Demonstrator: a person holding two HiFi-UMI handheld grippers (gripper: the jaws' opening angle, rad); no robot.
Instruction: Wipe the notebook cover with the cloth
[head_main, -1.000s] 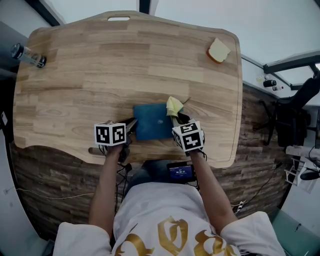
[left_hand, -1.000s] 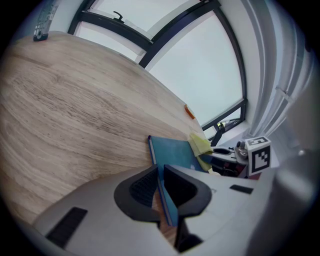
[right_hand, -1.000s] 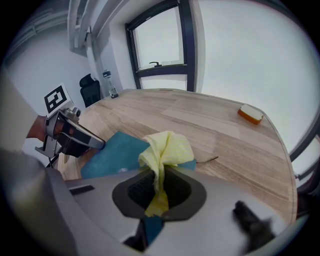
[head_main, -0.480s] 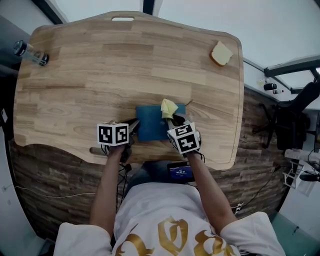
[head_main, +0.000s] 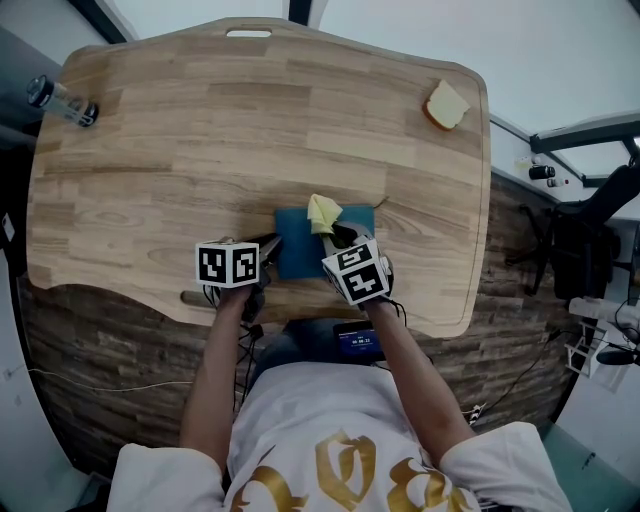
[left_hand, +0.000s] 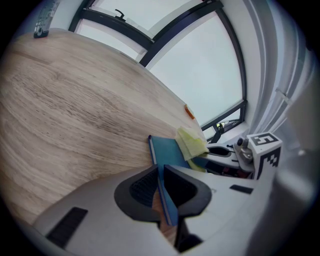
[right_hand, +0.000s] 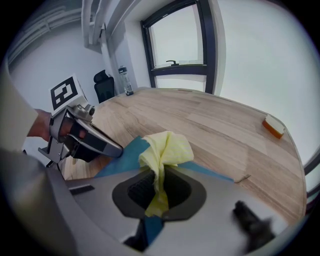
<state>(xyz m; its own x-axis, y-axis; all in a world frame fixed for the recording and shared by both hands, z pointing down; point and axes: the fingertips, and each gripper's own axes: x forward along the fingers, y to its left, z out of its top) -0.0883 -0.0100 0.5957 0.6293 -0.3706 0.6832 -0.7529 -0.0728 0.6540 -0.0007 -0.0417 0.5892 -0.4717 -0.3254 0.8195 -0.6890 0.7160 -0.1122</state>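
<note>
A blue notebook (head_main: 300, 250) lies flat on the wooden table (head_main: 200, 130) near its front edge. My left gripper (head_main: 268, 252) is shut on the notebook's left edge (left_hand: 161, 190). My right gripper (head_main: 336, 238) is shut on a crumpled yellow cloth (head_main: 322, 212), which rests on the notebook's upper middle part. In the right gripper view the cloth (right_hand: 165, 150) bunches out between the jaws over the blue cover (right_hand: 125, 155). In the left gripper view the cloth (left_hand: 192, 142) lies on the cover's far end.
A yellow sponge (head_main: 446, 104) sits at the table's far right corner, and a bottle (head_main: 60, 104) lies at the far left edge. A small screen device (head_main: 358, 344) sits below the table's front edge by my lap. An office chair (head_main: 590, 230) stands to the right.
My right gripper has dragged the yellow cloth leftward across the notebook cover, from its right edge to its middle. The left gripper has stayed clamped on the notebook.
</note>
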